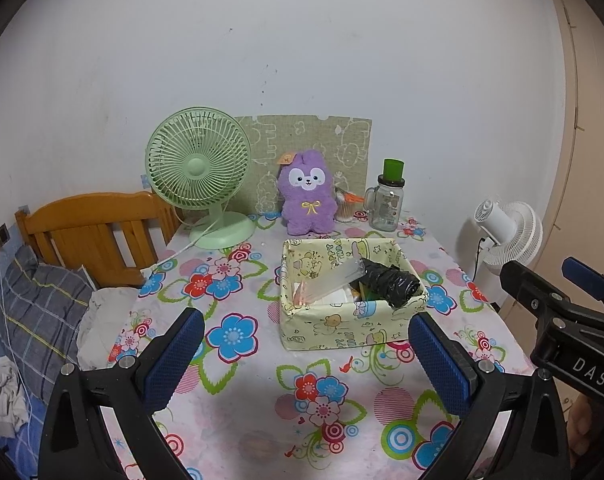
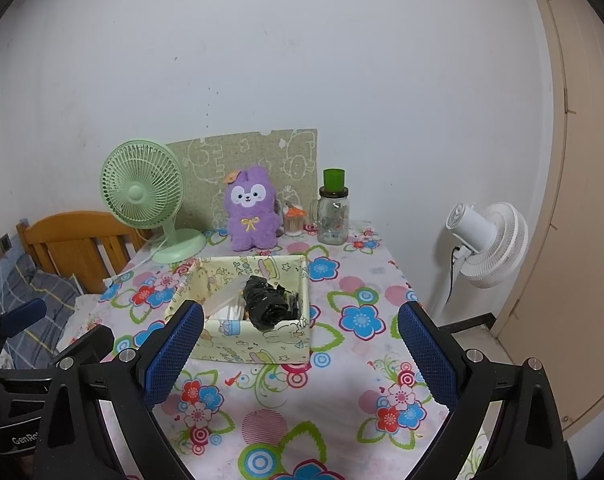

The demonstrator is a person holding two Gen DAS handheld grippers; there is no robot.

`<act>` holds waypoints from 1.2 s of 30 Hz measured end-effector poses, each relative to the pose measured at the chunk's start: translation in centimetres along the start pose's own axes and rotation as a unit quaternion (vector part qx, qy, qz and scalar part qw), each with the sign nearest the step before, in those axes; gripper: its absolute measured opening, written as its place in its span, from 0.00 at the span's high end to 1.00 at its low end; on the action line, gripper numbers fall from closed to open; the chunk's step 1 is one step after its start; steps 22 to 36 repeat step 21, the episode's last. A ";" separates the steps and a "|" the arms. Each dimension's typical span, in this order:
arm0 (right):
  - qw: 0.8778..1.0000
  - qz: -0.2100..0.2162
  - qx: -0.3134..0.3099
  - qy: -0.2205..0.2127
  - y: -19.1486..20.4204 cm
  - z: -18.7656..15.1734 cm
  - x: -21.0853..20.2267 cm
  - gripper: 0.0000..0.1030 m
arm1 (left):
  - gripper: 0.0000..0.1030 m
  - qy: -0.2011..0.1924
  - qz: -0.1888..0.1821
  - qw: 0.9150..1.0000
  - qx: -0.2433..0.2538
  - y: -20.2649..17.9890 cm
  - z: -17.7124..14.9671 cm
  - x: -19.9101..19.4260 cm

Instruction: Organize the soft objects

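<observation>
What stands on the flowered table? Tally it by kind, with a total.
Fans: 1, the green fan
Plush toys: 1, the purple plush toy
Jars: 1, the glass jar
Cups: 1, the small cup behind the toy
Boxes: 1, the fabric box
Total: 5, not counting the box's contents. The white fan stands off the table.
</observation>
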State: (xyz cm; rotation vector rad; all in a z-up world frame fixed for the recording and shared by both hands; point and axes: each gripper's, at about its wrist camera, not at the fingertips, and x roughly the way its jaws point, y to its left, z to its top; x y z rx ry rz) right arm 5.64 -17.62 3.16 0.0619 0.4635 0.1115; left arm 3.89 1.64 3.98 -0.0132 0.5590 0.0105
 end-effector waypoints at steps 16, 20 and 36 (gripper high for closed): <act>1.000 0.005 0.002 -0.006 -0.1 0.1 -0.1 0.04 | 0.00 -0.001 -0.003 1.000 -0.004 0.1 0.1 0.1; 1.000 0.007 0.005 -0.006 -0.2 0.1 -0.1 0.04 | 0.00 -0.003 0.001 1.000 -0.004 0.0 0.1 0.1; 1.000 0.006 0.004 -0.006 -0.2 0.1 -0.1 0.04 | 0.00 -0.003 0.002 1.000 -0.003 -0.1 0.1 0.2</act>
